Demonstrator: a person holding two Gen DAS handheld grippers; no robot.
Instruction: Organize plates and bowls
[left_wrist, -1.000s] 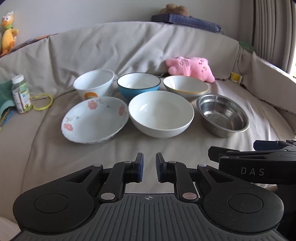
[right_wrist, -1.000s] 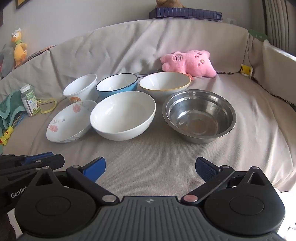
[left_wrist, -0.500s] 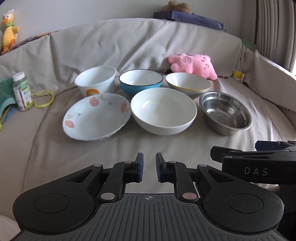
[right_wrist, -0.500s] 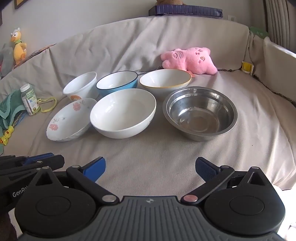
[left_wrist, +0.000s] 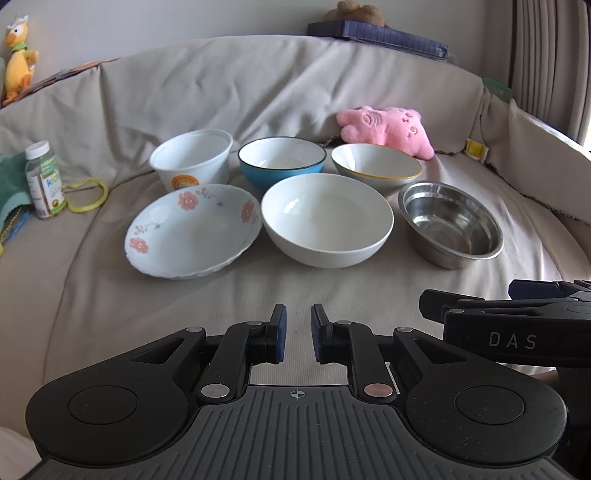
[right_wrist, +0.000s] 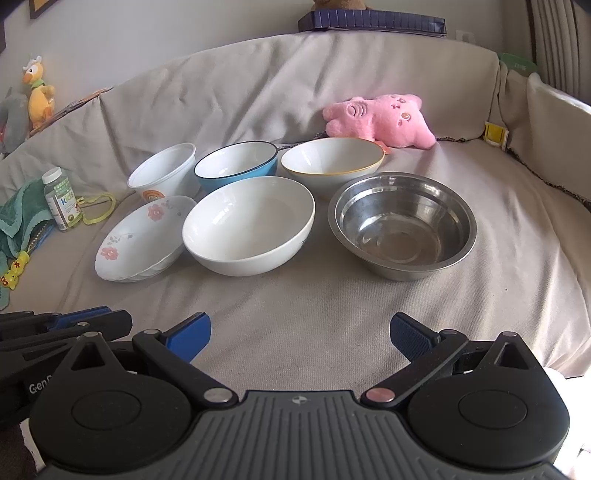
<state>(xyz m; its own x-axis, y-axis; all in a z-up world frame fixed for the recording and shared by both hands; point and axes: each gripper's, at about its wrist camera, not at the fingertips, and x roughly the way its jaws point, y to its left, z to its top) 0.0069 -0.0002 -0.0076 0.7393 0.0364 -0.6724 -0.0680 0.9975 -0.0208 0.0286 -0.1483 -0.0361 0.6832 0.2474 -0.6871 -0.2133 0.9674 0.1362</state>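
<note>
Straight ahead of your right gripper (right_wrist: 300, 332), whose jaws stand wide apart with nothing between them, sits the steel bowl (right_wrist: 402, 225) on the sofa (right_wrist: 332, 314), with the big white bowl (right_wrist: 249, 225) just left of it. Your left gripper (left_wrist: 294, 332), nearly closed and empty, faces the gap between the flowered plate (left_wrist: 194, 229) and that white bowl, so each hand is nearer its own side.

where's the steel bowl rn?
The steel bowl sits at the right end of the front row in both wrist views, beside the large white bowl and in front of the yellow-rimmed bowl.
</note>
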